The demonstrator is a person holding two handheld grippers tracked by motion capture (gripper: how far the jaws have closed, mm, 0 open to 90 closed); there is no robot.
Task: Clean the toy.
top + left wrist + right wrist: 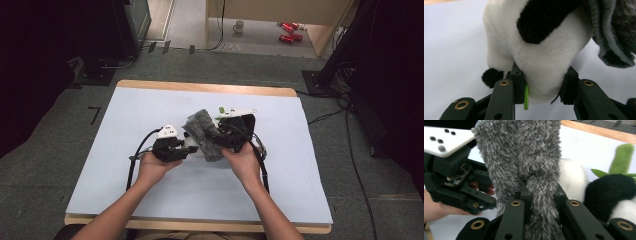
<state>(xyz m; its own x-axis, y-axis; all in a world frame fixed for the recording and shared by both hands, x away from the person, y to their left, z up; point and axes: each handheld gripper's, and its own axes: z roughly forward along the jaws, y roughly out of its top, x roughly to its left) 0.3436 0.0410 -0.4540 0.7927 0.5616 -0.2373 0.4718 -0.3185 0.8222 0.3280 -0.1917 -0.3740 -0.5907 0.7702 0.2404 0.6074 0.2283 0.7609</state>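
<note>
**Both tongs clamped on toy and sock at mid-table**

Forearms come in from the bottom edge of my high view, each hand wrapped around a gripper. My left gripper (172,147) is clenched on the white underside of a plush panda (536,50); in the left gripper view the pads press into the fur from both sides, with a black paw poking out beside them. My right gripper (235,132) is clamped on a fuzzy grey sock (524,165), the cloth pinched tight between its jaws and standing up out of them. Sock and panda touch, bunched together between my two hands, near the middle of the table.

Underneath is a pale blue-white sheet (150,110) covering a table (210,88) whose wooden edge shows along the far and near sides. Grey carpet (50,150) surrounds it. Beyond the table, on the floor under a wooden desk, I see a mug (239,26) and two red cans (289,31) lying well apart from it. Dark equipment stands at both far corners, with black cables (350,150) trailing across the carpet on the right.
</note>
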